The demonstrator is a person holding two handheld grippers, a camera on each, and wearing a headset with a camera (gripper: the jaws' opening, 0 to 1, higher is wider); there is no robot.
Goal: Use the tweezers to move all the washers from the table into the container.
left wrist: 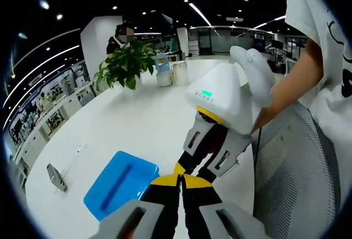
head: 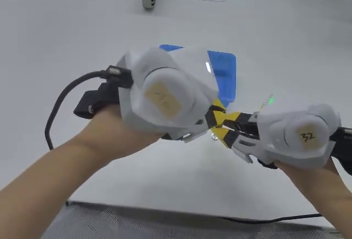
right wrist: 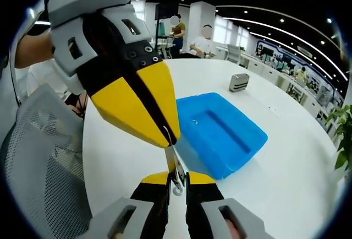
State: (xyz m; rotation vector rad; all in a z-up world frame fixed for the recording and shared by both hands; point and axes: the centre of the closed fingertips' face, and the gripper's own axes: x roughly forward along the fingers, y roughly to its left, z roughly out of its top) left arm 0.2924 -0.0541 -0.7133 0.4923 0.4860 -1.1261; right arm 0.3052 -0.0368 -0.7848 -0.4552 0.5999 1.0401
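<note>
Left gripper [right wrist: 166, 133] enters right gripper view from upper left, yellow jaws pressed together on upper part of tweezers [right wrist: 171, 159]. Right gripper [right wrist: 177, 179] below: jaws narrowly apart either side of tweezers' lower end, cannot tell whether pinching. Further right, blue container [right wrist: 242, 140] on white worktop [right wrist: 286, 189].

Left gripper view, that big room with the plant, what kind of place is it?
Probably a big open-plan office. A long white table has a leafy green plant at its far end, strip lights run along the ceiling, and a mesh office chair stands beside the table.
</note>
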